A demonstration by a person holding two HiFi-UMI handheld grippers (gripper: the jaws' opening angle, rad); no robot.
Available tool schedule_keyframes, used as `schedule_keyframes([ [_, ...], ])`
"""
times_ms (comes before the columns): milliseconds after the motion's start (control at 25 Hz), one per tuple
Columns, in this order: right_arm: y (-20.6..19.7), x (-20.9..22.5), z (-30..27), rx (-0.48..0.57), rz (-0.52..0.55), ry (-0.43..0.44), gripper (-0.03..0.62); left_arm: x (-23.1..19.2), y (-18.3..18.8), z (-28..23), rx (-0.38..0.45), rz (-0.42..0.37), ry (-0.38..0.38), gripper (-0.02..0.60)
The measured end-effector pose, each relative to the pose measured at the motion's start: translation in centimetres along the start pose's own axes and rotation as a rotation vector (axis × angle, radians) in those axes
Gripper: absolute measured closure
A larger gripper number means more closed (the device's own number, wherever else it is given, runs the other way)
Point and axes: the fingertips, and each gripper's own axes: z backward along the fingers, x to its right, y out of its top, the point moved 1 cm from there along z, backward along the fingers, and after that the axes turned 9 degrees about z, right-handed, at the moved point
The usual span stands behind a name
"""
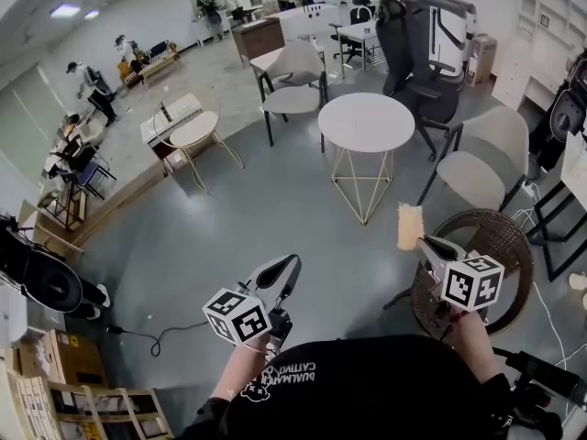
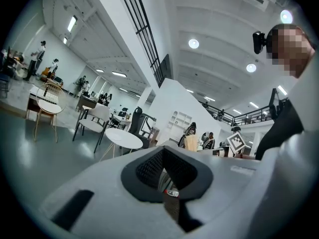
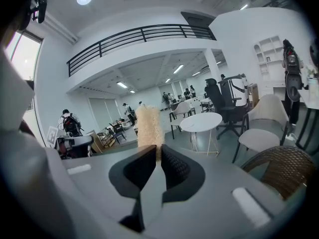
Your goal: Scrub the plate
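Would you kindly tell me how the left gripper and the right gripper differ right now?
The right gripper has its tongs shut on an upright beige sponge. The left gripper has its tongs shut with nothing between them. In the head view, the right gripper appears against a wicker chair, and the left gripper against the floor. Both have their tongs closed; no plate shows.

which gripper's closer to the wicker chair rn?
Right. The right gripper, holding a sponge, is beside the left edge of the wicker chair; the left gripper is farther off to the chair's left.
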Motion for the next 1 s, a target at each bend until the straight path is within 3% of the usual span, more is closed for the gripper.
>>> schedule_keyframes([
  [280,-2.8,-2.6,-2.0,-0.021,-0.04,-0.028,0.557,-2.9,0.1,2.2,-0.029,-0.027,0.0,0.581],
  [560,-3.2,-3.7,-5.1,-0.056,-0.045,-0.009,0.557,-6.1,0.0,2.3,-0.054,0.024,0.01,0.581],
  [800,-1.7,-2.1,-8.4,-0.059,-0.051,0.013,0.557,-8.3,2.0,0.0,-0.034,0.038,0.025,0.581],
  [1000,1.1,2.1,-12.9,-0.051,-0.043,0.038,0.557,-10.5,4.2,-4.7,-0.013,0.035,0.045,0.581],
])
